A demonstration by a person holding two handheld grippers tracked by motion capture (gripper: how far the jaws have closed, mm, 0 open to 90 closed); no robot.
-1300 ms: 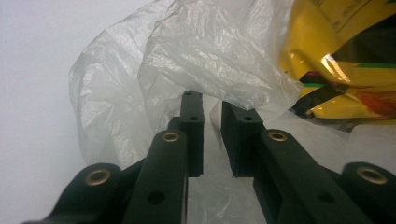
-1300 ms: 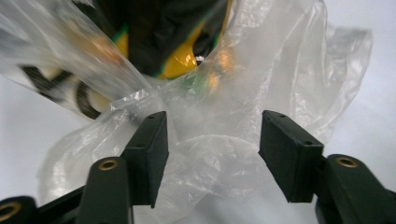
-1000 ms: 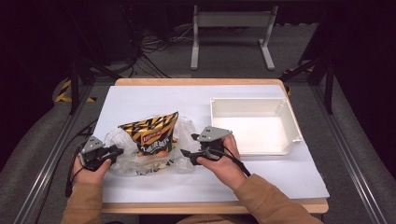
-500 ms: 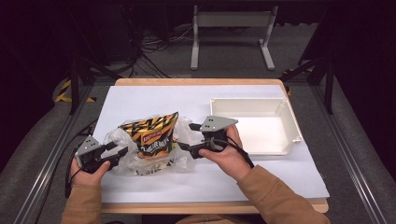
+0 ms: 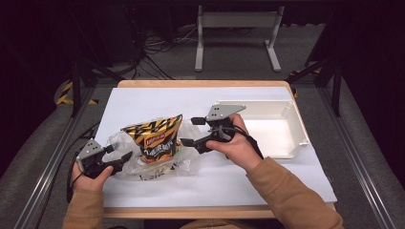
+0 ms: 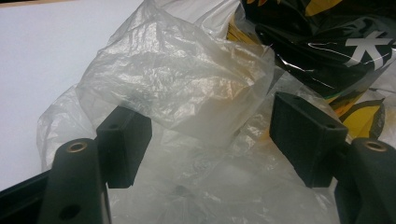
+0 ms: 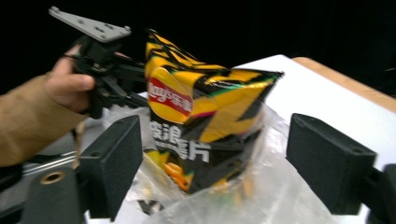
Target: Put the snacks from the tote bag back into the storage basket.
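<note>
A black-and-yellow chip bag [image 5: 155,140] stands half inside a crumpled clear plastic bag [image 5: 143,164] on the white table cover. My left gripper [image 5: 119,156] sits at the plastic bag's left edge. Its jaws have just been opening and stand open, with loose film [image 6: 177,88] between the pads [image 6: 123,142] but not pinched. My right gripper [image 5: 190,131] hovers just right of the chip bag. Its jaws have just been opening too and stand wide, framing the chip bag [image 7: 201,121] without touching it. The chip bag [image 6: 317,42] also fills the upper right of the left gripper view.
A white open bin [image 5: 286,114] stands at the right on the white table cover [image 5: 143,102]. The table's wooden edge [image 5: 200,212] runs along the front. Dark floor, cables and a metal stand [image 5: 236,21] lie beyond the far edge.
The right gripper has risen beside the chip bag and its jaws have spread. The left gripper has stayed in place while its jaws opened off the plastic film.
</note>
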